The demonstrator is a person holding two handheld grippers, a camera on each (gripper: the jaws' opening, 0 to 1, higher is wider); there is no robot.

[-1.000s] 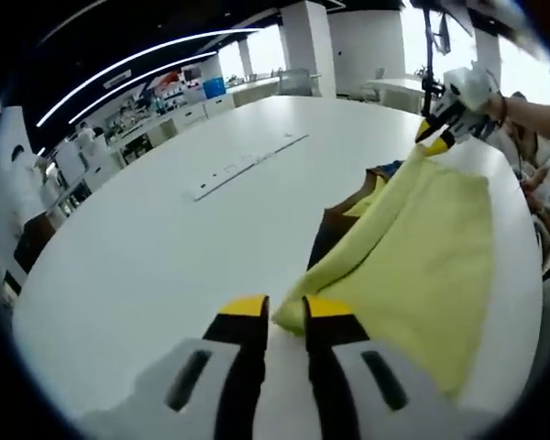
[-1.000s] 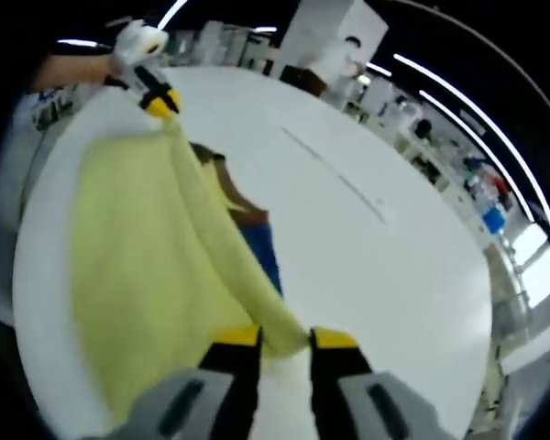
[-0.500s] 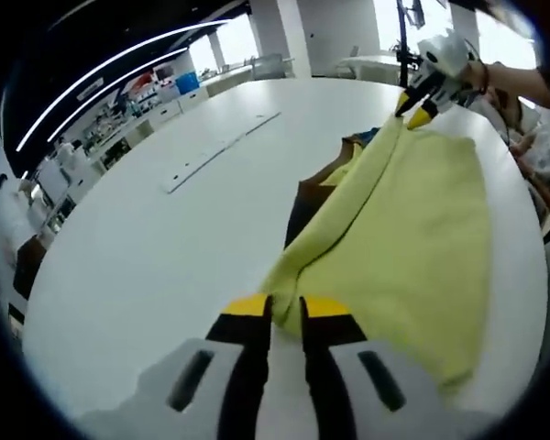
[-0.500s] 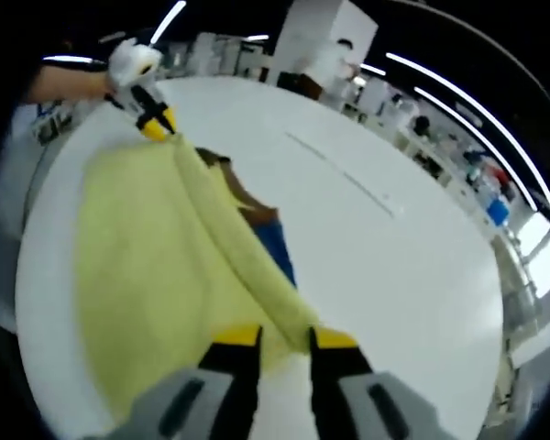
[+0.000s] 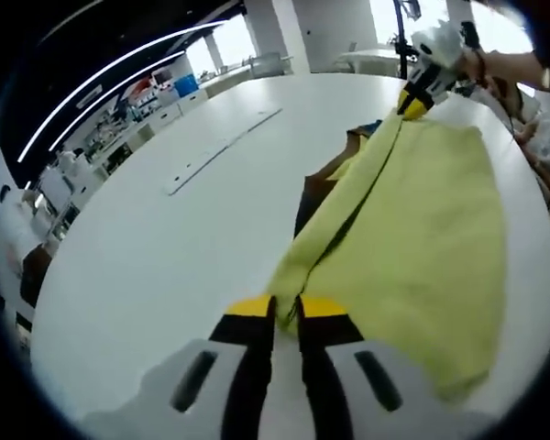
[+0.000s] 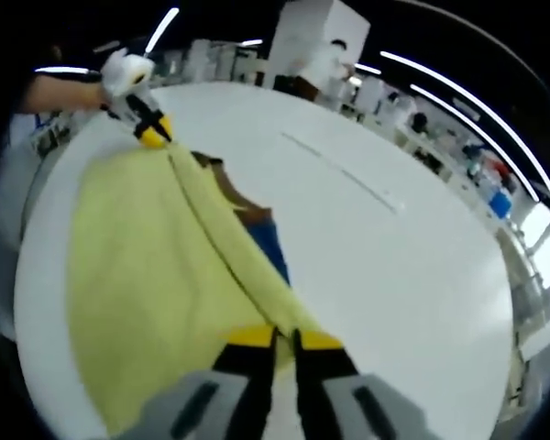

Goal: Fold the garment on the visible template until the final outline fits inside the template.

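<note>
Both grippers clenched on yellow garment [image 5: 422,229], one at each end of folded edge. Left gripper [image 5: 286,307] pinches near corner, right gripper [image 5: 412,99] at far corner. Since a second ago edge has pulled from slack into straight taut line, jaws closer together on cloth. Garment lies on white table [image 5: 165,247], over dark brown-and-blue template [image 6: 261,229] peeking from under fold. Looks mid-fold; next likely carry edge across. Fit inside template can't tell yet.

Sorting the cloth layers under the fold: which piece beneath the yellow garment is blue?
The blue piece lies nearest the right hand-held gripper, peeking out beside the yellow garment; the brown piece lies farther along, toward the left hand-held gripper.
</note>
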